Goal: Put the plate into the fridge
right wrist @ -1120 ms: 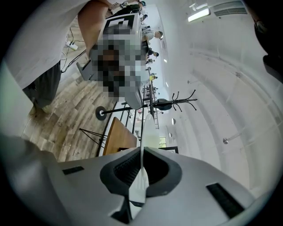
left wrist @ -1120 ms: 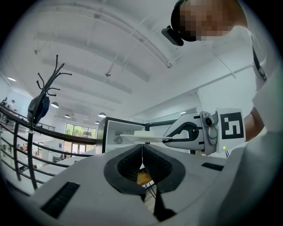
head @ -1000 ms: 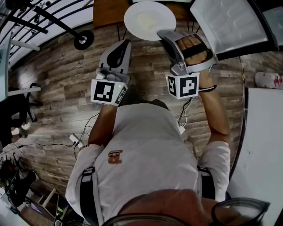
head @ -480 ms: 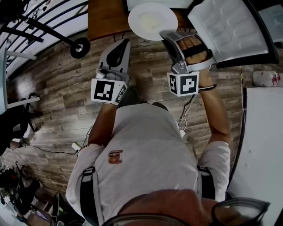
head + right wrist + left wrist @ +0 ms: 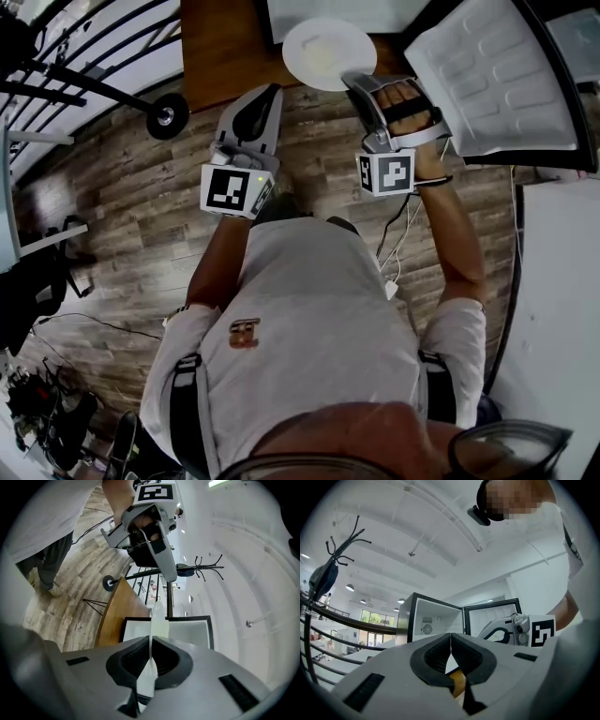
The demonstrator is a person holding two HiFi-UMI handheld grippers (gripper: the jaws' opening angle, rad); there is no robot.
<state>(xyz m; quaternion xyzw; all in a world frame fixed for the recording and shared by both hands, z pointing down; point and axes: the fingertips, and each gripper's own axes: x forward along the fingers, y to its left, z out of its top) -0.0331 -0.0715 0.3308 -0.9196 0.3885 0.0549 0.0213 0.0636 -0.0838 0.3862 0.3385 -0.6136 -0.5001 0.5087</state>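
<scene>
One broad floor of grey-brown wooden planks (image 5: 122, 216) spreads beneath both grippers and the person in a pale shirt (image 5: 309, 319) who holds them. Straight ahead of the right gripper (image 5: 361, 82) stands a small black-framed fridge with a white interior (image 5: 328, 11). Its ribbed white door (image 5: 497, 80) is swung open to that gripper's right. In the left gripper view the same fridge (image 5: 436, 618) shows just beyond the jaw tips, with the door (image 5: 492, 616) to its right.

A brown wooden tabletop (image 5: 220, 47) lies ahead of the left gripper (image 5: 269, 94) and reaches across under the fridge's front edge. A black coat stand (image 5: 337, 550) rises far off to the left gripper's left.

The round white plate (image 5: 323, 52) juts forward from the right gripper, gripped at its near rim and hanging over the tabletop just short of the fridge opening. The right gripper view looks along the plate edge-on (image 5: 155, 616). There the right gripper (image 5: 151, 656) has its black pads (image 5: 173, 660) pressed on either side of the rim, and the fridge (image 5: 187, 634) sits directly behind.

The left gripper (image 5: 451, 644) carries nothing, its jaws meeting at the tips. It hangs beside the right gripper (image 5: 511, 627), a little apart and slightly further back from the fridge.
</scene>
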